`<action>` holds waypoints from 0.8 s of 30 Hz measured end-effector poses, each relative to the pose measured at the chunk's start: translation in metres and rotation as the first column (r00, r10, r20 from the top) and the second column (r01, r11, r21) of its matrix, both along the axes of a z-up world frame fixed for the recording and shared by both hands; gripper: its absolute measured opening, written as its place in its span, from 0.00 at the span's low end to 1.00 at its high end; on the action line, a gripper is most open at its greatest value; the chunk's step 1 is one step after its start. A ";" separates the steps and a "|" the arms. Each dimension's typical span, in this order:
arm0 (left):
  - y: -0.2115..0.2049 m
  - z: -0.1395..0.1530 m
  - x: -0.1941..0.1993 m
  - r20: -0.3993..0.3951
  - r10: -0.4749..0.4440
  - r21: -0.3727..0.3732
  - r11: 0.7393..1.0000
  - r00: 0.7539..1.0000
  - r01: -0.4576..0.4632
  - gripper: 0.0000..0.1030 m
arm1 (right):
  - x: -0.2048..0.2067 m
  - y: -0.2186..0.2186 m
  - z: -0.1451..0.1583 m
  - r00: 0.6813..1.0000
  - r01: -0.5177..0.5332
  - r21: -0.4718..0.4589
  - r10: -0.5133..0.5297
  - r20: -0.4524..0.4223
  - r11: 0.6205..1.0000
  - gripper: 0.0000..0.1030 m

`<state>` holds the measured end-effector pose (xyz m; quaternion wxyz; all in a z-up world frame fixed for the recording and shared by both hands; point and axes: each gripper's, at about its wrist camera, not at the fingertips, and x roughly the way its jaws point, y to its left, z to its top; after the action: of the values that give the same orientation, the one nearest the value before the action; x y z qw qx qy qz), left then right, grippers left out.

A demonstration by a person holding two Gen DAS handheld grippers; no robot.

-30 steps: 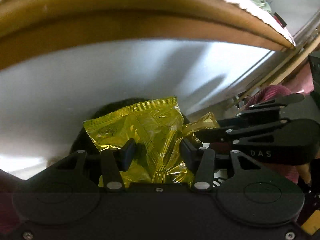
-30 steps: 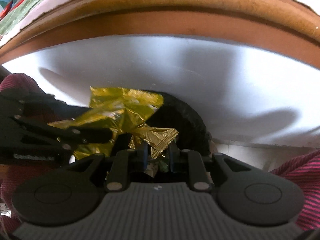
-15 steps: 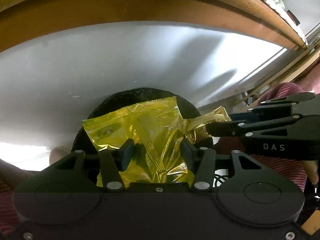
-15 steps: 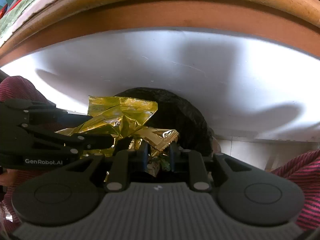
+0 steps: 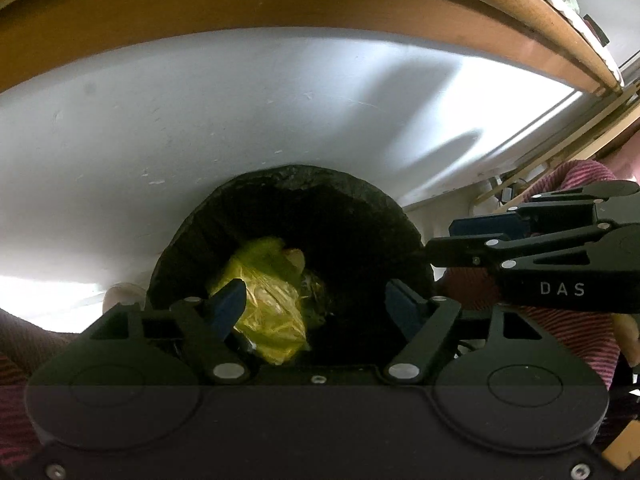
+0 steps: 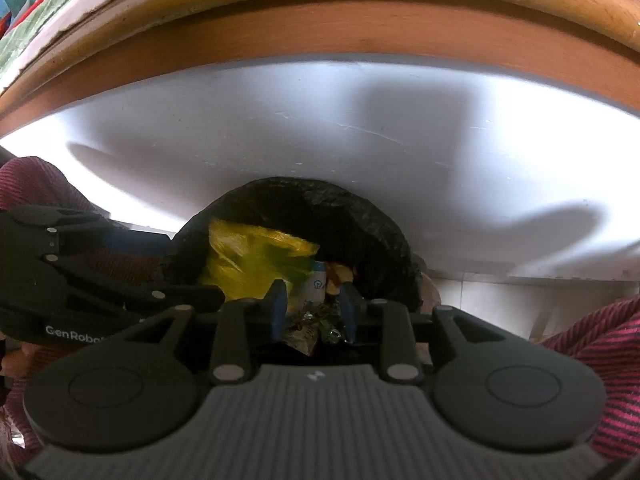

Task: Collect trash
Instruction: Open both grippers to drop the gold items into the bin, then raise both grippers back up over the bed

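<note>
White wall (image 5: 280,112) under brown wooden ledge (image 6: 320,20). Round black crinkly bin bag (image 5: 332,216) below. Shiny yellow wrapper (image 5: 268,304) lies inside bag. Left gripper (image 5: 316,300) and right gripper (image 6: 312,308) just opening, jaws apart, empty.

Left gripper (image 5: 314,304): pointed steeply downward, jaws just opened wide, blue pads (image 5: 228,306) spread well apart and pressing on nothing. Right gripper (image 6: 312,308): pointed steeply downward just beside the left one, jaws just opened to a moderate gap, blue pads (image 6: 278,306) parallel and clear of any grip; seen side-on from the left wrist view as a black linkage entering from the right edge. Person: striped magenta sleeve (image 6: 592,344) visible at the lower right behind the right gripper, with similar striped fabric at the left edge of that view.
</note>
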<state>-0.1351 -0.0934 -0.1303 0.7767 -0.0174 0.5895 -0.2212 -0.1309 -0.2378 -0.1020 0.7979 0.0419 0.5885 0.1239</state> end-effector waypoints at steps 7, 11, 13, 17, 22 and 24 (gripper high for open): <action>0.008 0.017 -0.005 0.046 -0.010 -0.008 1.000 0.999 0.010 0.73 | -0.003 -0.001 0.013 0.999 -0.001 -0.005 0.001 0.038 1.000 0.56; 0.012 0.040 -0.011 0.112 -0.024 -0.014 1.000 0.993 0.026 0.73 | -0.005 -0.003 0.034 0.996 -0.010 -0.001 0.010 0.091 1.000 0.60; 0.013 0.056 -0.015 0.157 -0.040 -0.015 0.999 0.987 0.043 0.73 | -0.005 -0.006 0.046 0.993 -0.015 0.019 0.013 0.115 1.000 0.62; 0.019 0.094 -0.023 0.254 -0.067 -0.034 0.996 0.965 0.078 0.74 | -0.006 -0.008 0.077 0.982 -0.047 0.043 0.038 0.187 0.998 0.64; 0.039 0.146 -0.026 0.380 -0.025 -0.095 0.993 0.925 0.066 0.76 | -0.002 -0.011 0.119 0.955 -0.091 0.084 0.063 0.291 0.992 0.70; 0.050 0.165 -0.023 0.431 0.005 -0.108 0.993 0.902 0.046 0.78 | 0.002 -0.011 0.133 0.944 -0.103 0.089 0.070 0.323 0.991 0.71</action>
<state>-0.1580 -0.0437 0.0347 0.8829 -0.0066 0.3899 -0.2615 -0.1288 -0.2491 0.0308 0.8731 0.0370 0.4455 0.1946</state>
